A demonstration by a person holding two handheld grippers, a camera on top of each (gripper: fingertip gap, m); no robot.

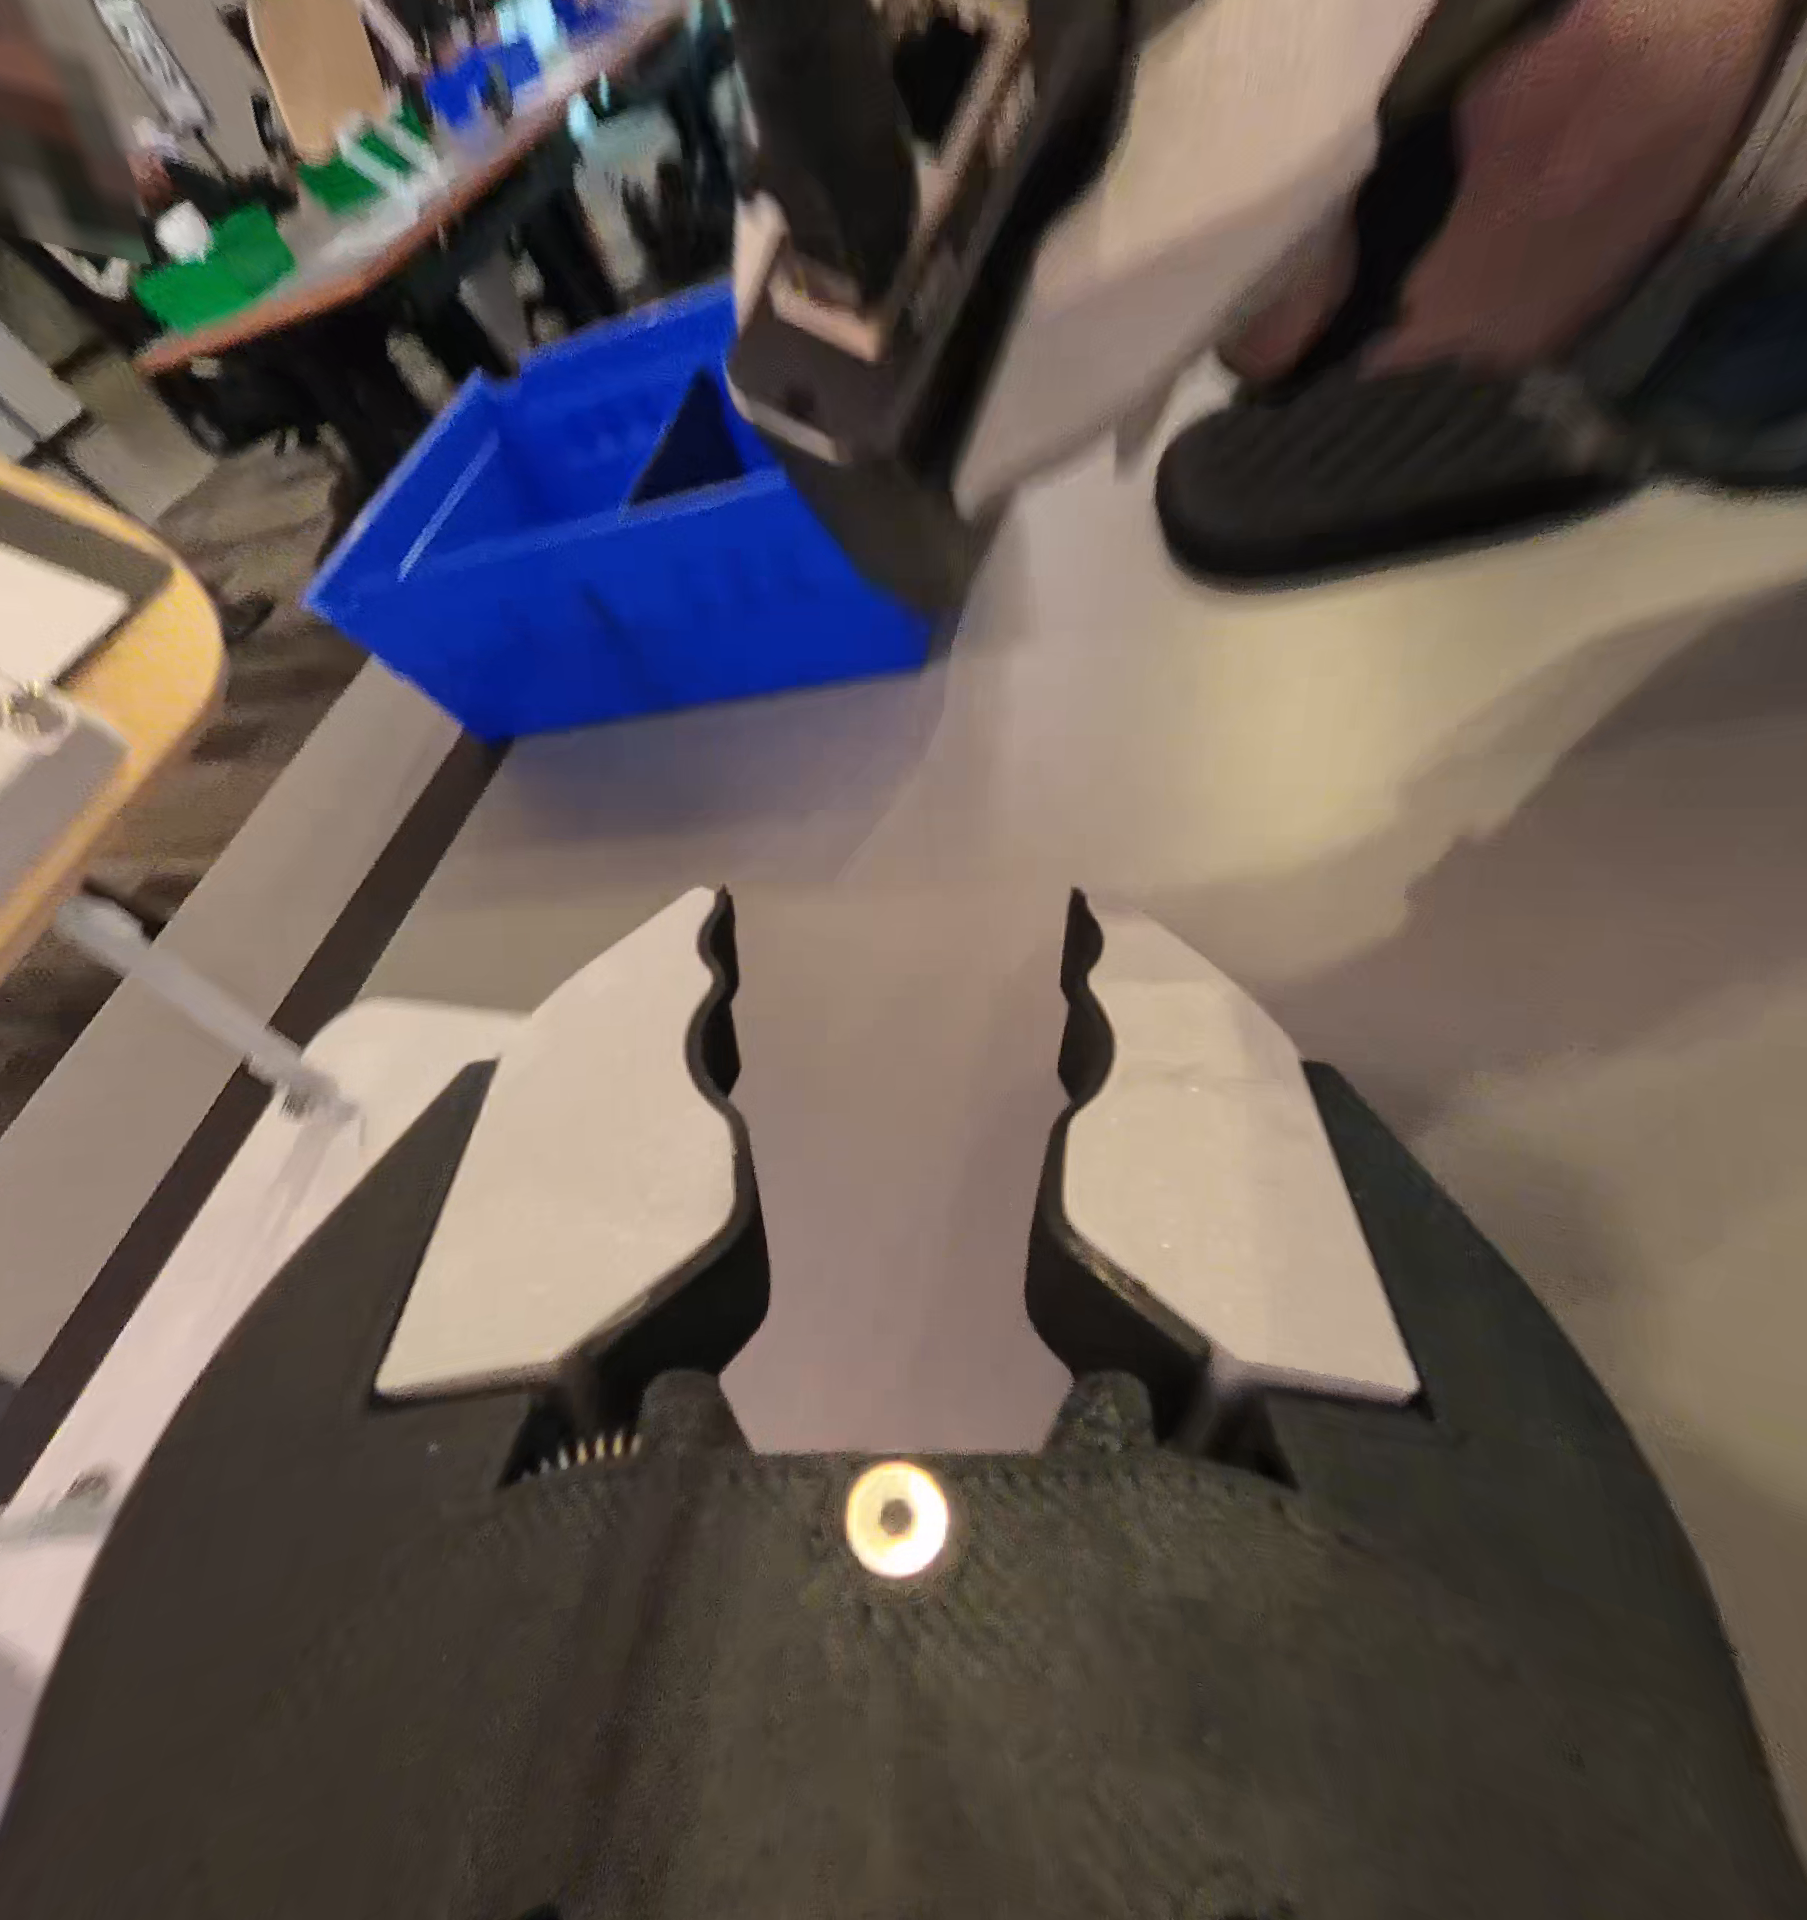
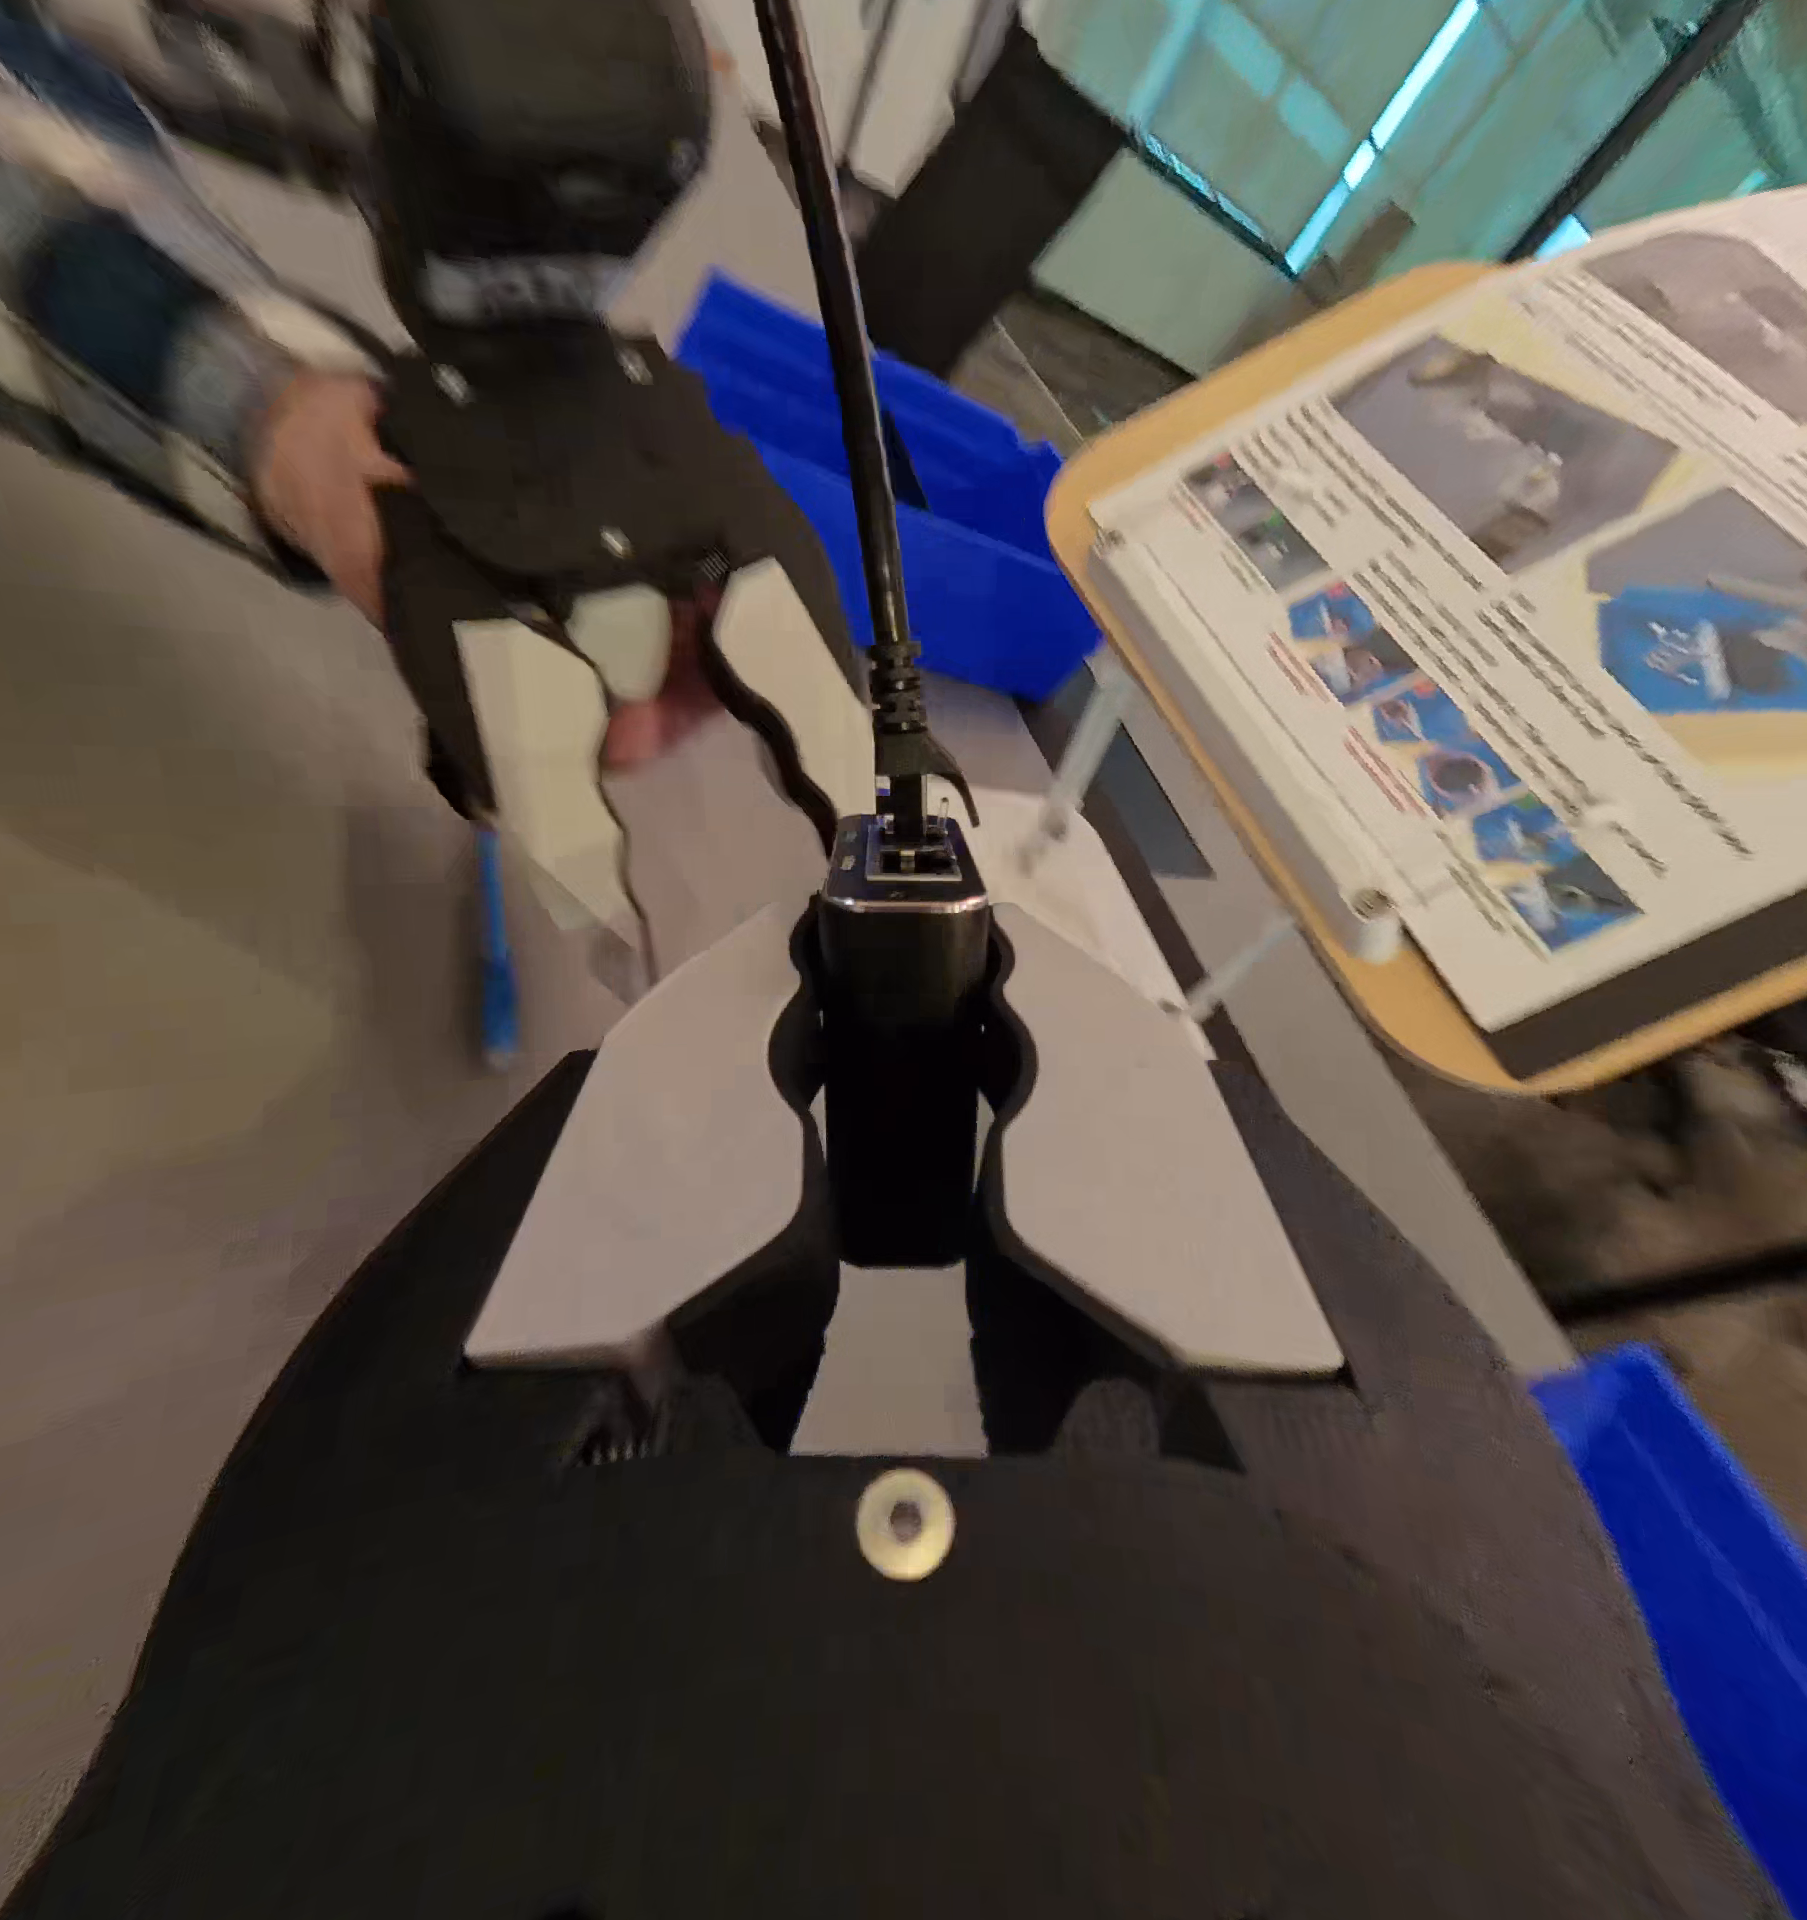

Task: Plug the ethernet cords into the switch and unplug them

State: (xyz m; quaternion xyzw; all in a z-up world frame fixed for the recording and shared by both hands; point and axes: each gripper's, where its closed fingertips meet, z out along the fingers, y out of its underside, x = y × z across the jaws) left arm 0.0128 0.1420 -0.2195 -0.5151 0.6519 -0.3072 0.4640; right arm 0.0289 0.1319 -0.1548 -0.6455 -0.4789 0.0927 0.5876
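My right gripper (image 2: 904,925) is shut on a black switch (image 2: 904,1039) and holds it upright, ports facing away from the camera. A black ethernet cord (image 2: 847,364) comes down from above, and its plug (image 2: 904,727) sits in the switch's far port. The near port shows empty. My left gripper (image 1: 899,904) is open with nothing between its pads, over the grey table (image 1: 1086,779). In the right wrist view the left gripper (image 2: 650,816) is open just left of the plug, with one fingertip (image 2: 811,810) close beside the switch's top.
A blue bin (image 1: 608,592) stands on the table ahead of the left gripper. An instruction board (image 2: 1501,623) on a wooden stand is at the right. A blue-tipped cable (image 2: 499,935) lies on the table at the left. More blue bins (image 2: 930,520) stand behind. The tips of one gripper are about 7 centimeters away from the tips of the other.
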